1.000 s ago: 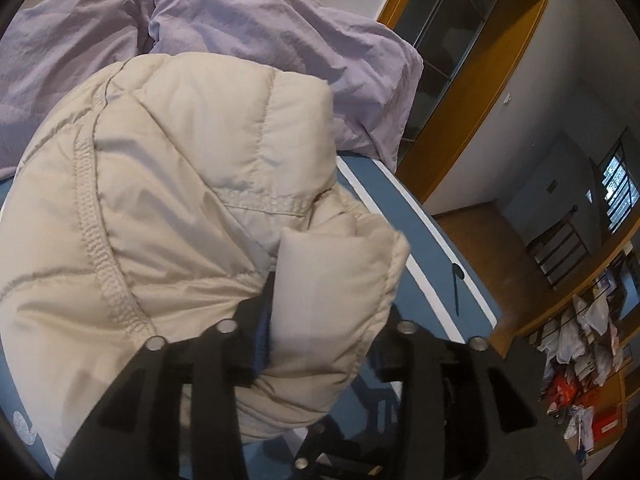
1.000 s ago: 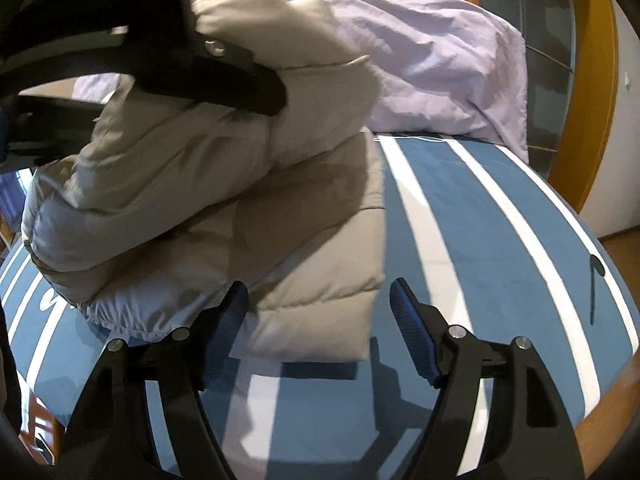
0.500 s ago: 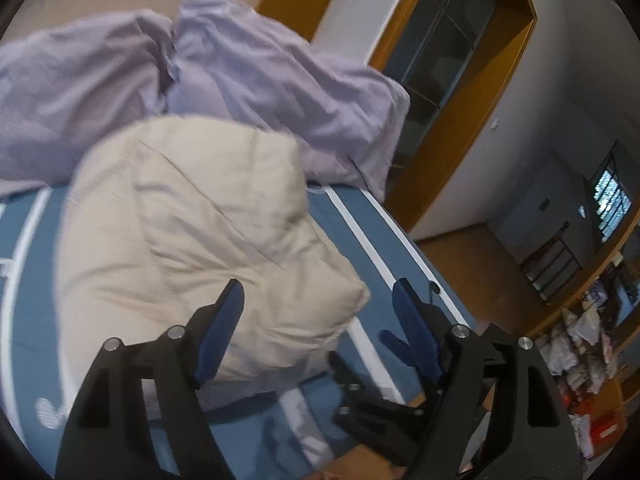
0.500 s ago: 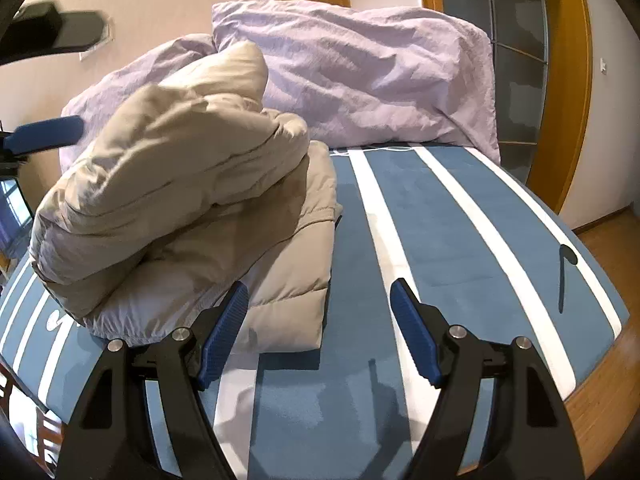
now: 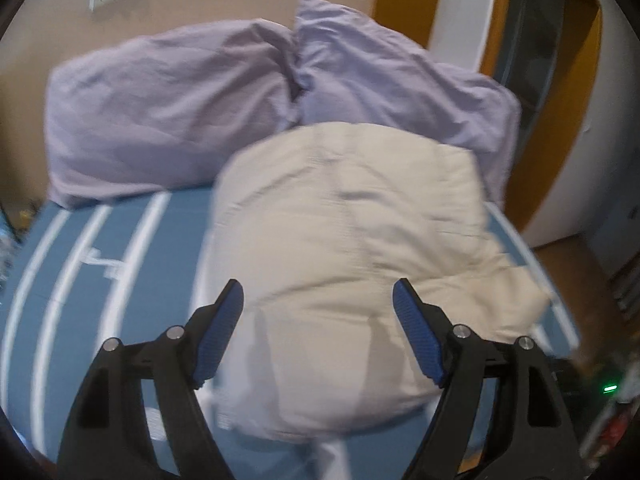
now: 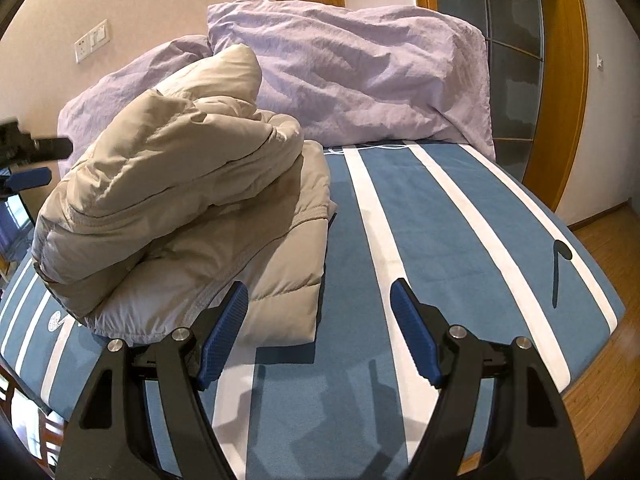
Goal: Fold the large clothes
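The beige puffer jacket (image 6: pixel 188 208) lies folded into a thick bundle on the blue striped bed (image 6: pixel 460 240), its far end touching the two lilac pillows (image 6: pixel 360 76) at the head. Both hand-held grippers are empty: the left hand-held gripper (image 5: pixel 318 312) has just let its jaws spread wide and hovers over the near edge of the bundle with nothing pressed between its blue pads, and the right hand-held gripper (image 6: pixel 320 312) stands equally wide just beside the jacket's lower corner, over bare sheet. The risk I see is in the padding itself: the upper fold sits high and rounded on the layer below, so with no grip on it, it may spring back or slide off toward the side of the bed. A hand-held gripper brushing the top on its way out could tip that fold open. No container shows in either view; nothing here is boxed, bagged or binned.
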Tool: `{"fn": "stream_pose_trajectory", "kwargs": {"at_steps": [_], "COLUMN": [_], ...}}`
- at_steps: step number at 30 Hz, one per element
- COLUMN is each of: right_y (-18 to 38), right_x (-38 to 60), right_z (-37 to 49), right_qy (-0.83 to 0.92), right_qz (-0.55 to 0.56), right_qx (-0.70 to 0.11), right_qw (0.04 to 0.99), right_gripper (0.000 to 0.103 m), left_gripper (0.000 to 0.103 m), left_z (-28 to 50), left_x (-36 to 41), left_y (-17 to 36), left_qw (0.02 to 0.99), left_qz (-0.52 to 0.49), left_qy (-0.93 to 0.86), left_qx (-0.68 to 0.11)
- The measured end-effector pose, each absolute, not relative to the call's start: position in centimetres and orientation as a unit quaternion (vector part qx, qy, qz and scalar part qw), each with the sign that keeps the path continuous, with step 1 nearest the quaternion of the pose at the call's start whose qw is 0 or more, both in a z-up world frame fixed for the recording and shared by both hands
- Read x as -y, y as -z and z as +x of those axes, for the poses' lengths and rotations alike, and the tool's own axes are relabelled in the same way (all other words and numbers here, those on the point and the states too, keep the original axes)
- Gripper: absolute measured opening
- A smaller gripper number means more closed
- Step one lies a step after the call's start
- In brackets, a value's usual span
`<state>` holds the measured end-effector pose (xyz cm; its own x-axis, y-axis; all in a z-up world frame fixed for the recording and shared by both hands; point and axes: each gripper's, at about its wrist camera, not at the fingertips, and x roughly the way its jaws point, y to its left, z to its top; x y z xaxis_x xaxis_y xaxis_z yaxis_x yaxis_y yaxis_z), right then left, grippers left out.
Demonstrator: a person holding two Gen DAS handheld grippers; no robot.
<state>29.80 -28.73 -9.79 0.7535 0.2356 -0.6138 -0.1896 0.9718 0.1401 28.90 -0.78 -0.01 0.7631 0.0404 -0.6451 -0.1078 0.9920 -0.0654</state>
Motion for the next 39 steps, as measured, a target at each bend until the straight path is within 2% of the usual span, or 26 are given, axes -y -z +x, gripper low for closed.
{"fn": "stream_pose_trajectory", "kwargs": {"at_steps": [5, 7, 15, 23, 33, 39], "right_y": [9.6, 9.5, 8.5, 5.3, 3.9, 5.0], "right_x": [29.0, 29.0, 30.1, 32.1, 27.0, 24.7], "right_z": [30.1, 30.2, 30.8, 32.0, 34.2, 35.0], "right_qy": [-0.112, -0.111, -0.092, -0.076, -0.148, -0.158], "right_qz": [0.036, 0.036, 0.037, 0.058, 0.057, 0.048], "right_qx": [-0.331, -0.33, -0.319, -0.29, -0.281, -0.294], "right_qw": [0.936, 0.937, 0.942, 0.952, 0.946, 0.941], "right_gripper": [0.075, 0.075, 0.075, 0.074, 0.051, 0.044], "left_gripper": [0.077, 0.082, 0.083, 0.083, 0.083, 0.083], "left_z": [29.4, 29.6, 31.1, 31.1, 31.2, 31.2], "left_x": [0.2, 0.0, 0.6, 2.7, 3.5, 3.6], "left_y": [1.0, 1.7, 4.3, 5.9, 6.5, 6.7], "left_qw": [0.938, 0.937, 0.932, 0.938, 0.942, 0.943], "left_qz": [0.0, 0.005, -0.045, -0.009, 0.007, 0.011], "left_qy": [-0.091, -0.096, -0.04, -0.037, -0.03, -0.026], "left_qx": [-0.334, -0.335, -0.358, -0.345, -0.335, -0.33]}}
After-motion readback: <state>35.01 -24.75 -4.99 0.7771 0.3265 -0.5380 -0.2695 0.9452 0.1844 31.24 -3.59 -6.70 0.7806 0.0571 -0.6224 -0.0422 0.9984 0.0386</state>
